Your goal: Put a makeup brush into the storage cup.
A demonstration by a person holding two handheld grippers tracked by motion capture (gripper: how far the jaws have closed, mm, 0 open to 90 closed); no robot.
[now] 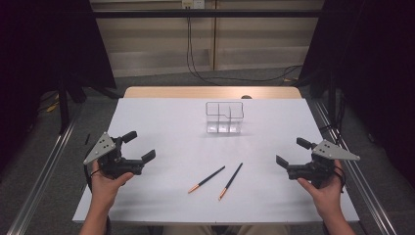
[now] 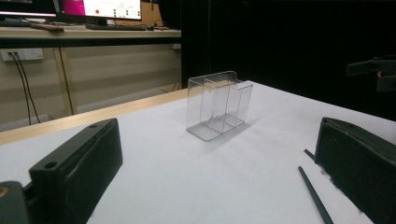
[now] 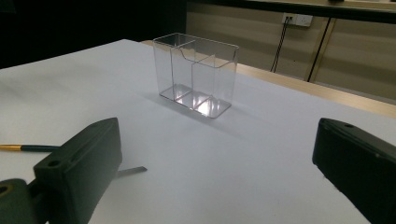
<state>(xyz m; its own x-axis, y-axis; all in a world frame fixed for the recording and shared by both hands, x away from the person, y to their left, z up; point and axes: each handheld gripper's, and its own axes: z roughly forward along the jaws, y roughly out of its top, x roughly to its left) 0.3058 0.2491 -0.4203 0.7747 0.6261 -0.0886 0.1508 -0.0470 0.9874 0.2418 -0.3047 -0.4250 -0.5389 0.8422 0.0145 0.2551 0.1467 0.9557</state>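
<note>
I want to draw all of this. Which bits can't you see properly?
- Left pencil and right pencil, high view: too small to make out their tips.
- Pencil in the left gripper view: its end hidden behind the left tongs.
- Organizer, high view: clear walls, dividers hard to count.

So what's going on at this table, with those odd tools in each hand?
A person sits at a white table, holding a two-jaw claw tool in each hand. The left claw and the right claw are both open and hold nothing, one at each side of the table. Two slim dark brushes with orange tips, the left brush and the right brush, lie loose on the table between them. Farther back stands an empty clear plastic organizer with compartments. Nothing has been picked up yet.
</note>
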